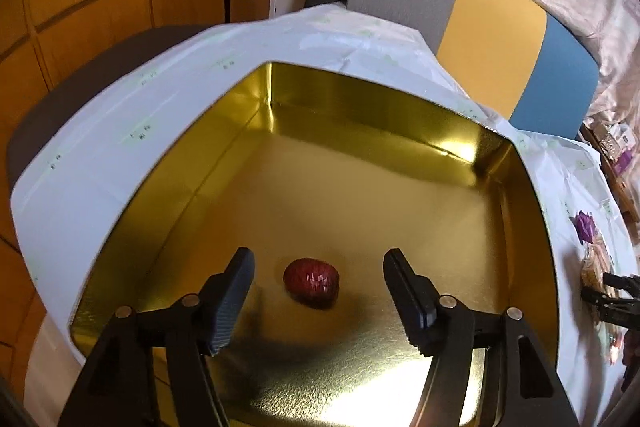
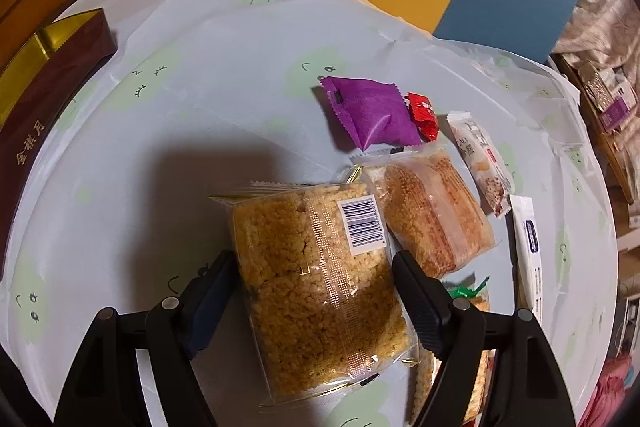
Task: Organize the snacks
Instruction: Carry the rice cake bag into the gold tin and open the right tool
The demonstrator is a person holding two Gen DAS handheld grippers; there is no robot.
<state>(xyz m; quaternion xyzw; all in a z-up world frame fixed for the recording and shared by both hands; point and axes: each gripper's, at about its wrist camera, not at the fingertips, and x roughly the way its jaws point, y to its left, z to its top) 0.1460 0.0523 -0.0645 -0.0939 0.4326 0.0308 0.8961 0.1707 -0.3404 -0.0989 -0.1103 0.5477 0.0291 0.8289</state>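
A gold tin box [image 1: 360, 95] stands open on the white tablecloth. A dark red wrapped candy [image 1: 311, 282] lies on its floor. My left gripper [image 1: 319, 263] is open over the box, its fingers on either side of the candy and apart from it. My right gripper [image 2: 314, 267] is open around a clear packet of golden crisped rice cake [image 2: 316, 287]; I cannot tell whether the pads touch it. The tin's dark red outer wall [image 2: 44, 95] shows at the left of the right wrist view.
More snacks lie right of the rice cake: a second clear cake packet [image 2: 436, 211], a purple sachet [image 2: 372, 113], a small red candy [image 2: 424, 115], a white bar [image 2: 482, 163] and a white packet [image 2: 530, 247]. A grey, yellow and blue chair [image 1: 492, 31] stands behind the table.
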